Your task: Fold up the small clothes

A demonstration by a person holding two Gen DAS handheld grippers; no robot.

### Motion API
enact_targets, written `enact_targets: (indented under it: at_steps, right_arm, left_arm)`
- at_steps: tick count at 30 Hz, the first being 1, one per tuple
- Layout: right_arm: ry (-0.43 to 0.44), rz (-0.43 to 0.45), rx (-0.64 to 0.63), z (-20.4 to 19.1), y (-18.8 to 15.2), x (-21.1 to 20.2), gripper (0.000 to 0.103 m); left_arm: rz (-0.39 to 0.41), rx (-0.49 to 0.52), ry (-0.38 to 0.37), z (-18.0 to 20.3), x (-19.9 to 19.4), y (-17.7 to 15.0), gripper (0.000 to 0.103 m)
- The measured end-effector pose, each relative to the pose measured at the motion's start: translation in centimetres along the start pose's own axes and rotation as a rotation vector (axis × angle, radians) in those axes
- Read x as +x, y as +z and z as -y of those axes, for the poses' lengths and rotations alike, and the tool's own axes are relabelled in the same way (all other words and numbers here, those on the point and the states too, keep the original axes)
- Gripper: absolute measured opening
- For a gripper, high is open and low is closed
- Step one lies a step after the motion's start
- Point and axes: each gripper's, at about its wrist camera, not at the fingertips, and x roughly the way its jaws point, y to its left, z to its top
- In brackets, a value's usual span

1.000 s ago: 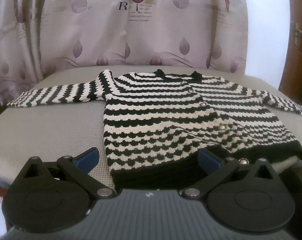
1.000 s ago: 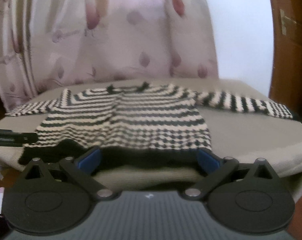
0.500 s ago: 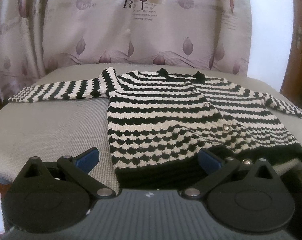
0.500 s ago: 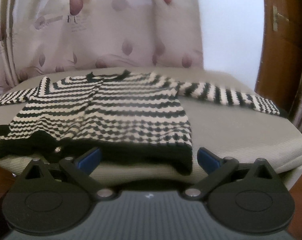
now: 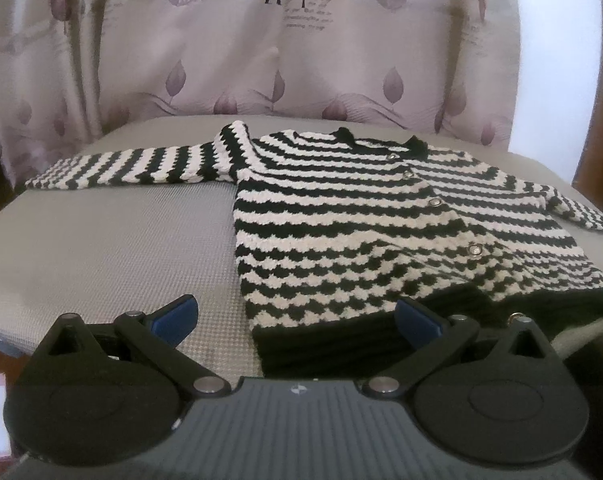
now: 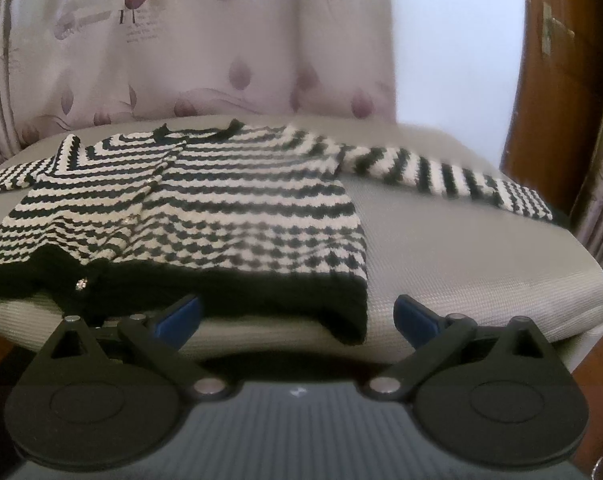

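Note:
A small black-and-white striped knit cardigan point(image 5: 365, 224) with metal buttons lies flat, face up, on a grey padded surface point(image 5: 113, 248), both sleeves spread out sideways. It also shows in the right wrist view point(image 6: 237, 208), with its right sleeve point(image 6: 453, 180) stretched toward the far right. My left gripper point(image 5: 295, 314) is open and empty, just before the black hem at the cardigan's lower left corner. My right gripper point(image 6: 297, 314) is open and empty, just before the hem's lower right corner point(image 6: 353, 312), which hangs over the front edge.
A pale pink curtain point(image 5: 301, 48) with leaf prints hangs behind the surface. A brown wooden door point(image 6: 557, 80) stands at the far right. The grey surface point(image 6: 481, 264) drops off at its front and right edges.
Both grippers have shifted outward along the hem: the left one to the left, the right one to the right. The cardigan has not moved. Both stay open.

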Motion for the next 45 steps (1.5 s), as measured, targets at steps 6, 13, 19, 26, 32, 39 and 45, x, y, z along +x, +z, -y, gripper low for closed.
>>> enact_targets:
  at_steps: [6, 13, 19, 26, 32, 39, 45]
  right_arm:
    - [-0.004, -0.018, 0.003, 0.5, 0.1, 1.0, 0.103]
    - [-0.001, -0.033, 0.01, 1.1, 0.1, 2.1, 0.103]
    - [0.003, -0.051, 0.024, 1.8, 0.0, 2.8, 0.103]
    - [-0.006, -0.059, 0.035, 2.6, 0.2, 3.4, 0.103]
    - [0.007, -0.048, 0.038, 3.5, 0.4, 3.8, 0.087]
    - [0.115, -0.043, 0.171, 7.7, 0.4, 4.4, 0.065]
    - [0.213, -0.084, 0.21, 9.7, 0.8, 5.8, 0.064]
  left_arm:
    - [-0.007, -0.017, 0.003, -0.7, 0.4, 0.0, 0.103]
    - [-0.019, -0.029, 0.01, -1.5, 0.9, -0.2, 0.103]
    - [-0.015, -0.026, 0.018, -1.8, 1.0, -0.3, 0.103]
    - [-0.035, -0.041, 0.017, -2.5, 1.6, -0.5, 0.103]
    - [-0.038, -0.031, 0.0, -2.7, 2.0, -0.6, 0.099]
    - [-0.058, -0.096, -0.065, -4.0, 2.5, -0.8, 0.095]
    - [-0.07, -0.08, -0.105, -4.1, 2.2, -1.0, 0.093]
